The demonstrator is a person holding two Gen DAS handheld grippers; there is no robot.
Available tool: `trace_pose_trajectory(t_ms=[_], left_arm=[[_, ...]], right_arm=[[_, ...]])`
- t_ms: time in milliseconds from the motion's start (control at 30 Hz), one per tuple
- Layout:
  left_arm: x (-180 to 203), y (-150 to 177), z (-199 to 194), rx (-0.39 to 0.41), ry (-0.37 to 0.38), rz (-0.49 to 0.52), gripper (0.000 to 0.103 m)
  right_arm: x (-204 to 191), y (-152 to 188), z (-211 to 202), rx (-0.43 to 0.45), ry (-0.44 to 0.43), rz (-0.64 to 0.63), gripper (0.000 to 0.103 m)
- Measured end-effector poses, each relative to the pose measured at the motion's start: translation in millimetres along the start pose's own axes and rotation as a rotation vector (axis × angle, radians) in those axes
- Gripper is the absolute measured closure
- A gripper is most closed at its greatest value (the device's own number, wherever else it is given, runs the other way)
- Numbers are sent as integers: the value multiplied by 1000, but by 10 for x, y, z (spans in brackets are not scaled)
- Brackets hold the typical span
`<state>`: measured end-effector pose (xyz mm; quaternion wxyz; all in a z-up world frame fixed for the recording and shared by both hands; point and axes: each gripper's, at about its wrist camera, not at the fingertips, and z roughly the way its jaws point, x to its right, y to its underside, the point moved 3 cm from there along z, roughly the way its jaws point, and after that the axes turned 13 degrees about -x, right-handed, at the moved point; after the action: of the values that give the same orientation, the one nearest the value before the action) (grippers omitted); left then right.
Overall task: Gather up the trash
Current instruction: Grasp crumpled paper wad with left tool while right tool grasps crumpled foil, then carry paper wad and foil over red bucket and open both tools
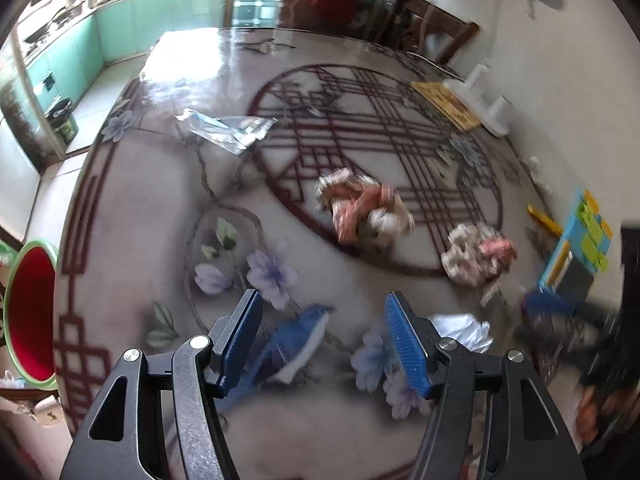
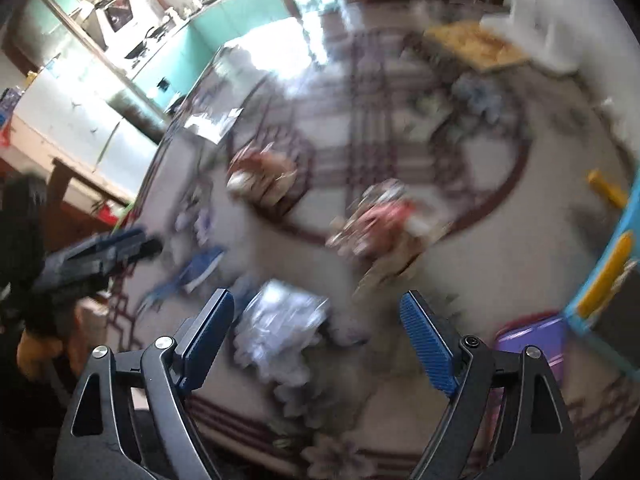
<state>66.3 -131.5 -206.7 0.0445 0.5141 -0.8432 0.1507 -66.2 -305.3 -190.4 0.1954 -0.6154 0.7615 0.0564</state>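
Note:
My left gripper is open and empty above the patterned round table. A crumpled pink wrapper lies ahead of it. A second crumpled wrapper lies to the right. A white crumpled tissue sits just right of the right finger. A clear plastic bag lies farther left. My right gripper is open and empty. The white tissue lies between its fingers and just ahead. The pink wrappers are beyond. The view is blurred. The left gripper shows at its left.
A red bin with a green rim stands left of the table. A blue and yellow toy block set and a yellow board sit at the right. A purple lidded box is near my right gripper. A chair stands behind.

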Motion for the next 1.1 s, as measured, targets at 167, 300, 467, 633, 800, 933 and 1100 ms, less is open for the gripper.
trace_pose_trajectory(t_ms=[167,300,467,633,800,933,1100], left_arm=[[-85,-248,50,-6,12,-54,40],[26,-409,265,-51,67,-65,40],[221,-688,663,-123,137,-81,40],[255,-796,972,-169,155,-110,47],[275,-800,837,-110,157,-46,63],[231,-768,453,4,156,-14,64],[158,-646,33,101,96,29,64]], right_arm=[[-194,13,549,-107,81,-22,40],[-135,44,436,-69,61,-21,60],[-6,6,72,29,67,27,60],[76,-82,-114,83,128,69,59],[77,-173,-90,86,137,78,58],[-43,-263,-63,82,152,36,58],[-223,-425,-109,120,156,-6,58]])
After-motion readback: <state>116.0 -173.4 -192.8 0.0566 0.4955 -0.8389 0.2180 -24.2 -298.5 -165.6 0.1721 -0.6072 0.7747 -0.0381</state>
